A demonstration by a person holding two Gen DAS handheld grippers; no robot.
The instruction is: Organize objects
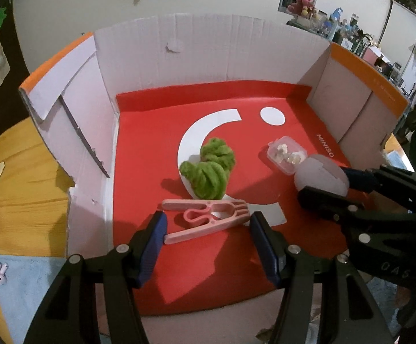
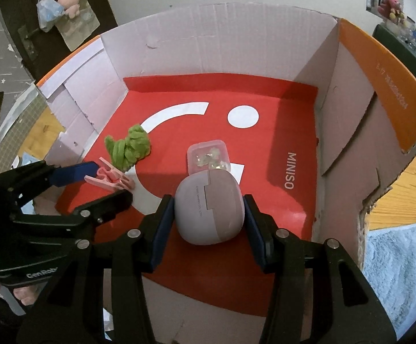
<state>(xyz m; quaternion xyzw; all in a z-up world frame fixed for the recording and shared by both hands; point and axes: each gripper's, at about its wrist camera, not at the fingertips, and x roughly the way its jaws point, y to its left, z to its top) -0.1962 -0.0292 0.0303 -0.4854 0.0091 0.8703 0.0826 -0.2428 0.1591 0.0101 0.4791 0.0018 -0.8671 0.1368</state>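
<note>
Left gripper point(image 1: 208, 240) gapes around the pink clip point(image 1: 205, 219); right gripper point(image 2: 206, 226) flanks the lilac case point(image 2: 208, 207) — contact unclear — lettering shows only in its own view.

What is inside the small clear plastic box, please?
Inside the clear plastic box, several small pale pieces show through the lid; what they are is too small to tell. The pale case covers its near edge.

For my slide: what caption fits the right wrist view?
Right gripper brackets rounded mauve plastic case inside red-floored cardboard box.
</note>
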